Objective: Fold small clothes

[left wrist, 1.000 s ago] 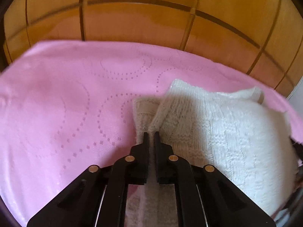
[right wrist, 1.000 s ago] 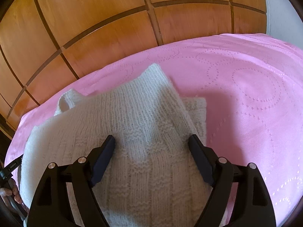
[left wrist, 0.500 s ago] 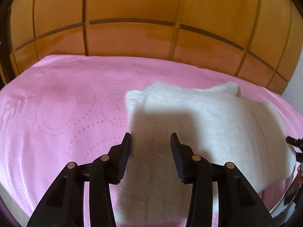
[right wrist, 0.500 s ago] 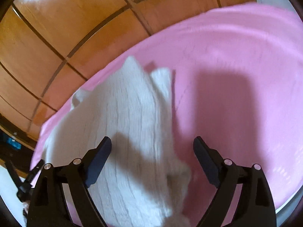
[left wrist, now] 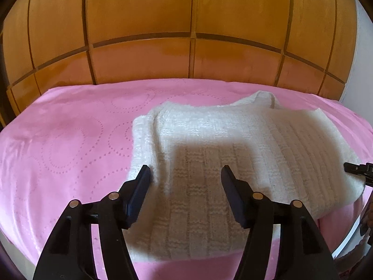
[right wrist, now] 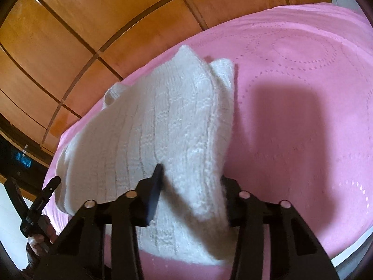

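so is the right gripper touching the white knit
Touching: in the right wrist view the right gripper pinches a raised fold of the white knit.

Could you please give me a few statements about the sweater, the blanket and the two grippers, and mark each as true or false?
1. The white sweater lies on a pink blanket. True.
2. The left gripper is clamped on the sweater. False: its jaws stand apart above the knit, having just opened.
3. The right gripper has a thick fold of the sweater between its jaws. True; they have just been closing on it.
4. The blanket is plain, with no pattern. False: it bears dotted circles.
5. A wooden panelled headboard stands behind the blanket. True.
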A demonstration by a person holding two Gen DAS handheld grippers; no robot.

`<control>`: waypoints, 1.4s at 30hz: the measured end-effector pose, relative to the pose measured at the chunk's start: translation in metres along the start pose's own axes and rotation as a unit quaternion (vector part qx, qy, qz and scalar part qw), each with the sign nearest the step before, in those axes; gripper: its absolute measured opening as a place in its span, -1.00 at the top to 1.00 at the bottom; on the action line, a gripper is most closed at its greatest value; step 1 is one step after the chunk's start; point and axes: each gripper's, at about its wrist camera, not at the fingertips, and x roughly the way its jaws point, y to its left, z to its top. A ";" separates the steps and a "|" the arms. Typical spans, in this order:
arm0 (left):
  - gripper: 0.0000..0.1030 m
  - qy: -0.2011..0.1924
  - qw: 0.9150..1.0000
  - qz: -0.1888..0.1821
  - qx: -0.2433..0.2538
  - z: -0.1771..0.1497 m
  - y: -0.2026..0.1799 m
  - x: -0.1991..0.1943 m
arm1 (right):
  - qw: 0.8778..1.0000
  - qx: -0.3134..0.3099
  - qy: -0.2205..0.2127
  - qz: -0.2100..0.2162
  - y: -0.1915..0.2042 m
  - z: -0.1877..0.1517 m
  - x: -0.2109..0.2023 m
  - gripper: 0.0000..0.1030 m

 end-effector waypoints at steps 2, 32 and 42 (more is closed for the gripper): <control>-0.19 -0.001 1.000 -0.001 -0.003 0.000 0.000 0.000 | 1.000 0.006 0.003 0.004 -0.002 0.000 0.001 0.16; -0.14 0.078 0.979 -0.175 -0.066 -0.009 0.028 0.037 | 0.994 -0.098 -0.012 0.055 0.136 0.036 -0.029 0.64; 0.03 0.065 0.942 -0.261 -0.201 -0.004 0.098 0.023 | 0.974 -0.177 0.015 0.143 0.264 0.024 0.023 0.69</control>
